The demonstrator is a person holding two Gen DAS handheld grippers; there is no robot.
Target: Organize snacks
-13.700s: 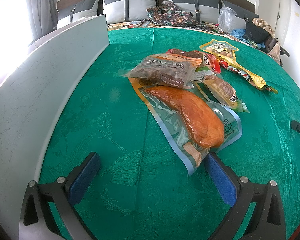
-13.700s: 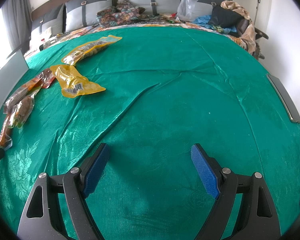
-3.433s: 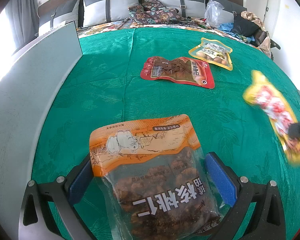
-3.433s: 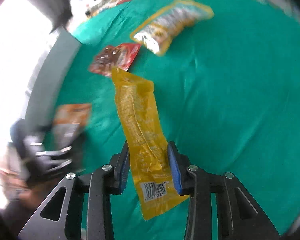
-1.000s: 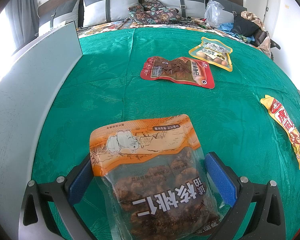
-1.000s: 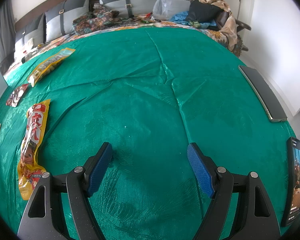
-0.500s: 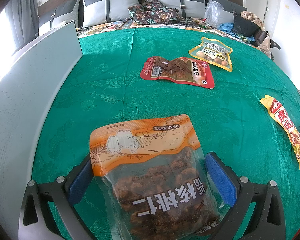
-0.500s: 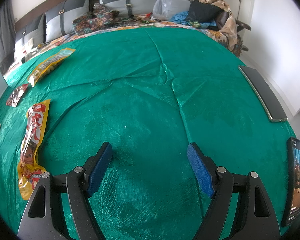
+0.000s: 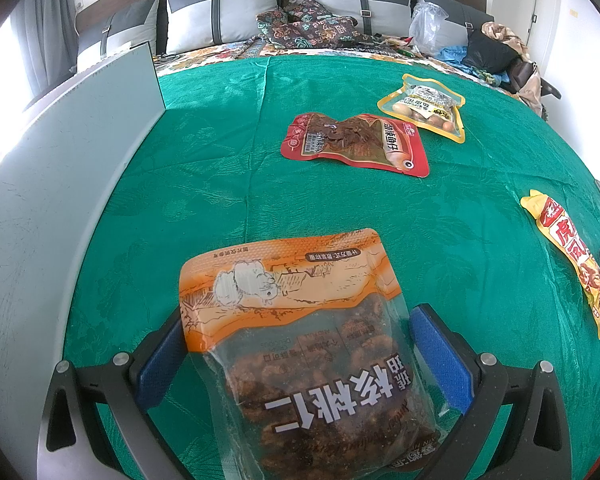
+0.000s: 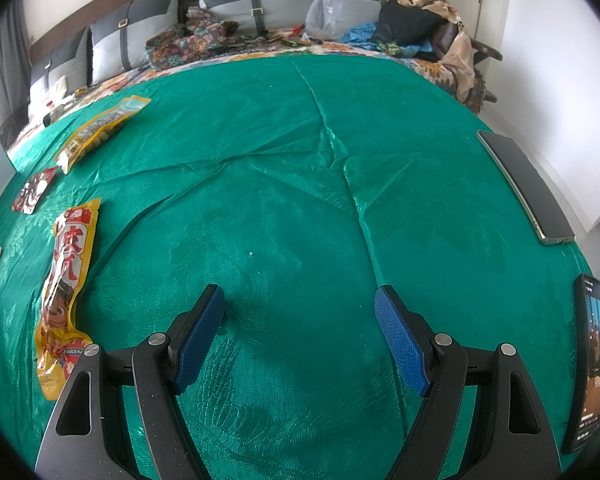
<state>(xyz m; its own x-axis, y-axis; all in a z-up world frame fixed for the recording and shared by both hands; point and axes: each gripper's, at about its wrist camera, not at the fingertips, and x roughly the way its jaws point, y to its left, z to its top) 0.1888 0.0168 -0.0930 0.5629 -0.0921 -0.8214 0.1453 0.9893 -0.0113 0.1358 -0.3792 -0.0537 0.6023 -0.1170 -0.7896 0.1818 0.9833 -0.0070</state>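
Both grippers tilt down over the green cloth (image 10: 300,160). The left gripper (image 9: 300,344) has its jaws wide, the orange walnut bag (image 9: 300,344) lying between them; whether the pads press it, I cannot tell. The right gripper (image 10: 300,320) gapes over bare cloth, holding nothing. Its view alone shows two phones (image 10: 524,184) at the edge; the left's shows a grey board (image 9: 60,184), the red pouch (image 9: 356,144), and the long yellow packet (image 9: 568,252) far right.

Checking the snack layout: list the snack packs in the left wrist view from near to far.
Walnut bag with orange top → long yellow pack → red fish pack → yellow-edged pack.
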